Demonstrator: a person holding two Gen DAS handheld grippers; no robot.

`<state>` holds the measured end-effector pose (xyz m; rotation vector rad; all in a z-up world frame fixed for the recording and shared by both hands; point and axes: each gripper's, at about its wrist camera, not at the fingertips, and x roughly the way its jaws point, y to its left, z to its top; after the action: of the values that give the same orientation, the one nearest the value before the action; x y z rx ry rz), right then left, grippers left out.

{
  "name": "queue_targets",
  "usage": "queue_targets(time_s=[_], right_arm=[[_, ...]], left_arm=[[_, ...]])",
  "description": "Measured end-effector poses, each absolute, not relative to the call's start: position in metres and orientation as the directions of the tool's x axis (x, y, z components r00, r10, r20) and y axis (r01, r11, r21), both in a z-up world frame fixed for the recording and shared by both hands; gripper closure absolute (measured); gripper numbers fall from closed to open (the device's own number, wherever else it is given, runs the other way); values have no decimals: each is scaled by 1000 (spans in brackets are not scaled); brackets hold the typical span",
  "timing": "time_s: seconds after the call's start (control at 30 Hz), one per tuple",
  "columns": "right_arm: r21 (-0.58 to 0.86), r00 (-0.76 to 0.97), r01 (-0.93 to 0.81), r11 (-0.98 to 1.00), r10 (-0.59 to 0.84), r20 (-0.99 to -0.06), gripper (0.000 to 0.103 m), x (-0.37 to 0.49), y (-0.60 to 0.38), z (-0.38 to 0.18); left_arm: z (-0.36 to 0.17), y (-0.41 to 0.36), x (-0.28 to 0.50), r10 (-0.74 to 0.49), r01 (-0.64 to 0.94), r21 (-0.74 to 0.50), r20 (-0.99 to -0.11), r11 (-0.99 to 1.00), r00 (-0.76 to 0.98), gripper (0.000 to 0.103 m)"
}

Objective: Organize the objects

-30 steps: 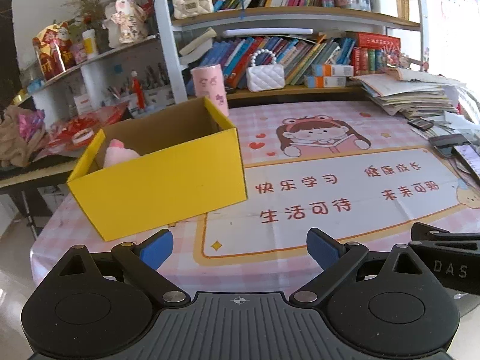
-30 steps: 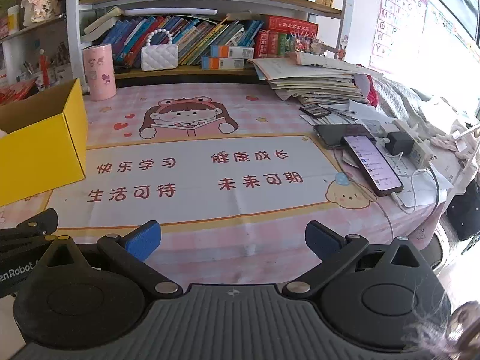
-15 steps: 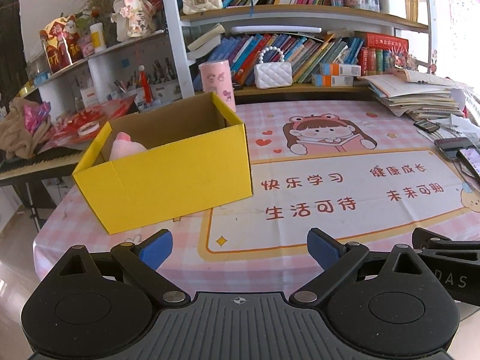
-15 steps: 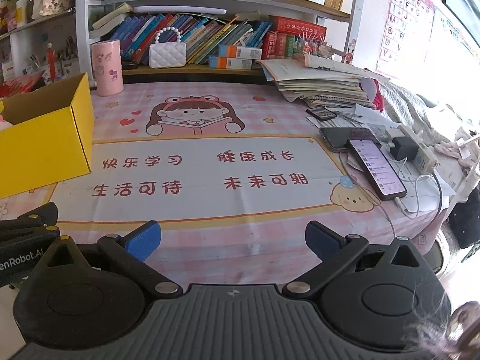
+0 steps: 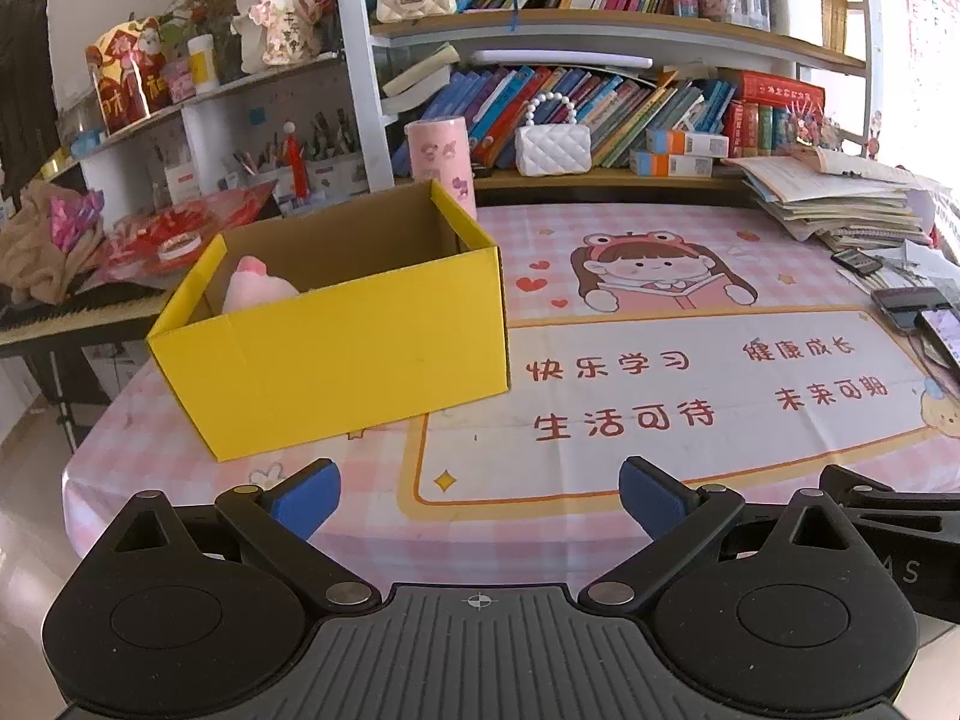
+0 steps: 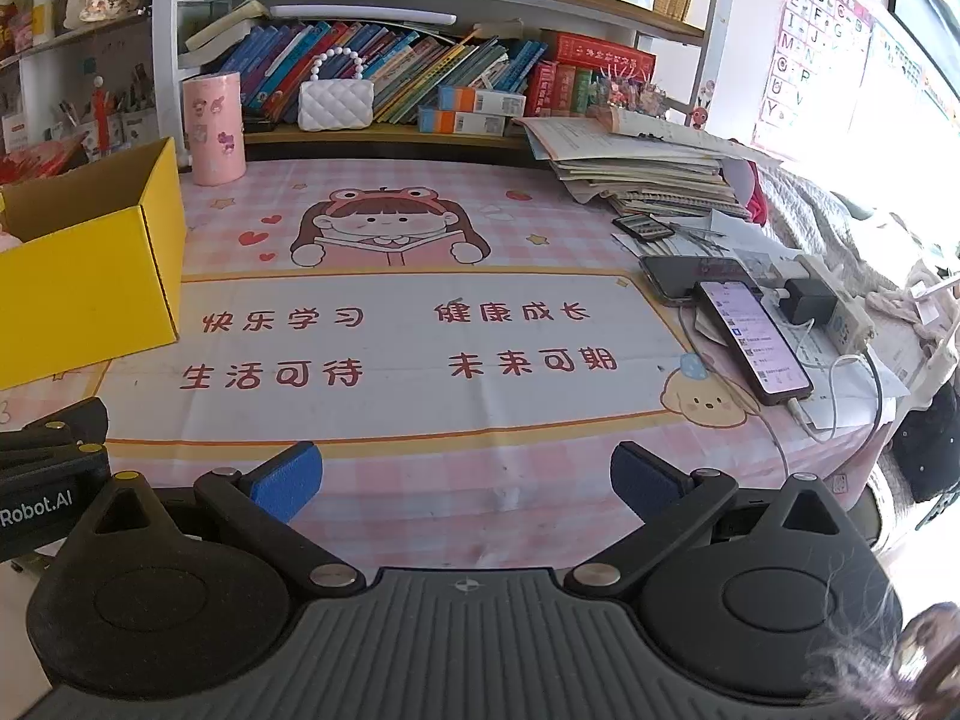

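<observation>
The surface (image 5: pixel 690 276) wore a pink checked cloth. On its left part stood an open yellow box (image 5: pixel 336 348), and a pink soft toy (image 5: pixel 255 291) lay inside, in the left end. A pink cup (image 5: pixel 441 159) stood just behind the box. The left tongs (image 5: pixel 480 495) and right tongs (image 6: pixel 465 474) were both released, holding nothing, near the front edge

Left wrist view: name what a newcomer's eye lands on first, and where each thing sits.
The bright yellow open cardboard box stands on the left part of the pink checked cartoon tablecloth, with a soft pink plush toy peeking from its left end. Behind the box stands a tall pink cylindrical tin, and a white quilted handbag with a pearl handle sits on the bookshelf.
</observation>
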<state>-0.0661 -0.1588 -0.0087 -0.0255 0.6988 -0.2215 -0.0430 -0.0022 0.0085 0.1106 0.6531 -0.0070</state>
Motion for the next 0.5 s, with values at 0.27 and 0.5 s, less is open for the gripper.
queue_targets(time_s=[0.27, 0.5], right_arm=[[-104, 740, 193, 976, -215, -638, 0, -64, -157, -10], [-106, 738, 193, 975, -215, -640, 0, -62, -157, -10]], left_arm=[[7, -2, -41, 26, 37, 89, -615, 995, 788, 3], [5, -1, -38, 23, 34, 79, -621, 996, 783, 3]])
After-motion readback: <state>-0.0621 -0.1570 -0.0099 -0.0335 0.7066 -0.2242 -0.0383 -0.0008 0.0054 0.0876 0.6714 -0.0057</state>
